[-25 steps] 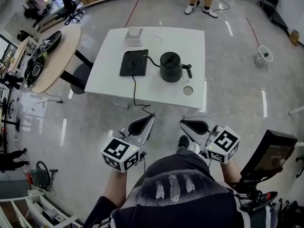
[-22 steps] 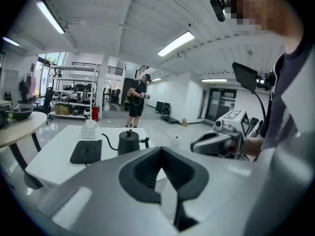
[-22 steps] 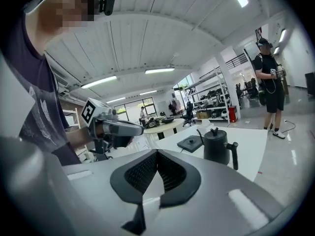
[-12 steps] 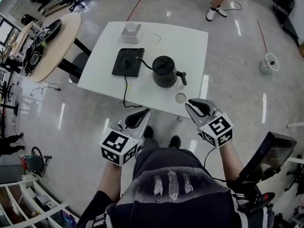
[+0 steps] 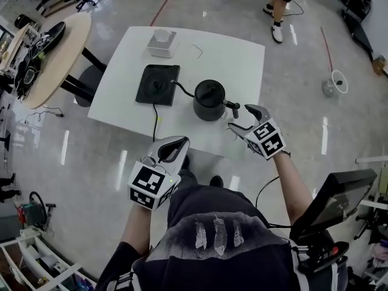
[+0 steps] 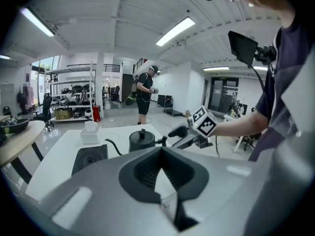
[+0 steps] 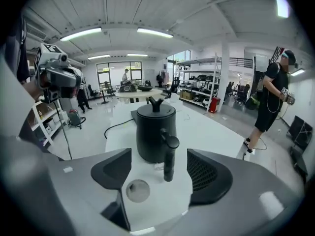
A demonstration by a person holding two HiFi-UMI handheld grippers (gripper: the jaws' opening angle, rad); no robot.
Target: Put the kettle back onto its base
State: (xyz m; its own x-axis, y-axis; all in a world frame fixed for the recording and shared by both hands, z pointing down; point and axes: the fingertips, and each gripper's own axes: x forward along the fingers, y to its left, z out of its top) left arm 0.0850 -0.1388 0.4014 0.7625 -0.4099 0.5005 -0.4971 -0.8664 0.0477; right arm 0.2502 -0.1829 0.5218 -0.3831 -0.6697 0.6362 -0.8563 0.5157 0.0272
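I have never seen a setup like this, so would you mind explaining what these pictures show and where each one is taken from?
There is no robot here: a person holds a two-jaw gripper in each hand. The head view comes from a camera on the person's head, looking steeply down. The other two pictures come from cameras riding on each gripper, looking along its jaws. On the white table stand a black kettle, its flat base beside it but apart, and a white box at the far edge. The right gripper has just been opening its jaws; the kettle's handle stands between them, not yet gripped. The left gripper is shut and empty.
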